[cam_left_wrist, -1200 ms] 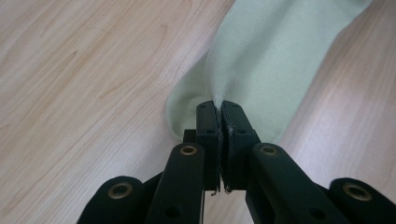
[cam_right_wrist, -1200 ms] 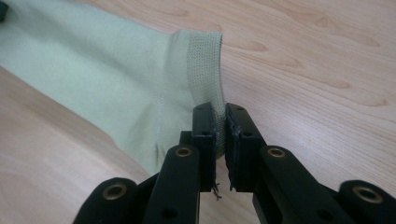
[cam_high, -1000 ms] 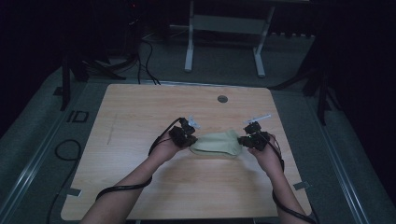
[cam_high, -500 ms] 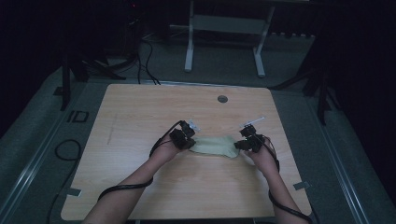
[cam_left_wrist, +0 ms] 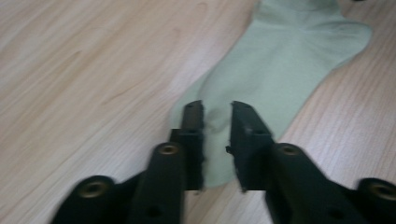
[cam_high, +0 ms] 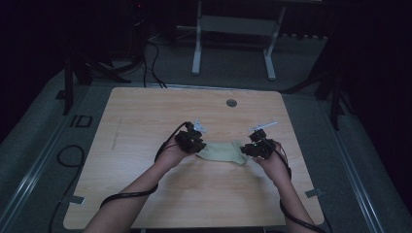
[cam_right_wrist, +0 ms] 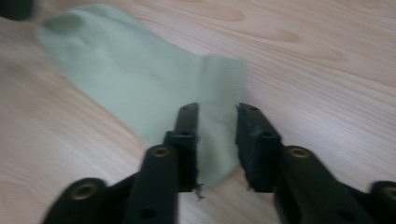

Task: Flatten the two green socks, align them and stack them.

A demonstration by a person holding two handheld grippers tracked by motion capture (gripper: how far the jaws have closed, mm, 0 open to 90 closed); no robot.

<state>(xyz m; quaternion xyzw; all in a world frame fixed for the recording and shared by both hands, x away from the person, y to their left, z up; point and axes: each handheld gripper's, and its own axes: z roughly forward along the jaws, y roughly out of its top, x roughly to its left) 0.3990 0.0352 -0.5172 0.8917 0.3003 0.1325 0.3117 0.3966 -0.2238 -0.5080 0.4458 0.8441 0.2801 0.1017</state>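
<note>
Wooden table [cam_high: 145, 121] in dark room, grey floor [cam_high: 43, 145].

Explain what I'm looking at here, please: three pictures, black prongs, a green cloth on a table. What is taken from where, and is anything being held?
There is no robot arm. A person holds one hand-held gripper in each hand, and their forearms come in from the bottom of the high view, which looks down on the wooden table. There the left hand-held gripper and the right hand-held gripper sit at opposite ends of a pale green sock lying flat on the table.

The other two pictures come from cameras riding on the grippers; the black prongs are each gripper's own two jaws. In the left gripper view, the jaws stand a little apart over one end of the sock. The right gripper view shows the same at the other end. In both, a gap shows between the pads and the cloth lies flat, so nothing is pinched.
</note>
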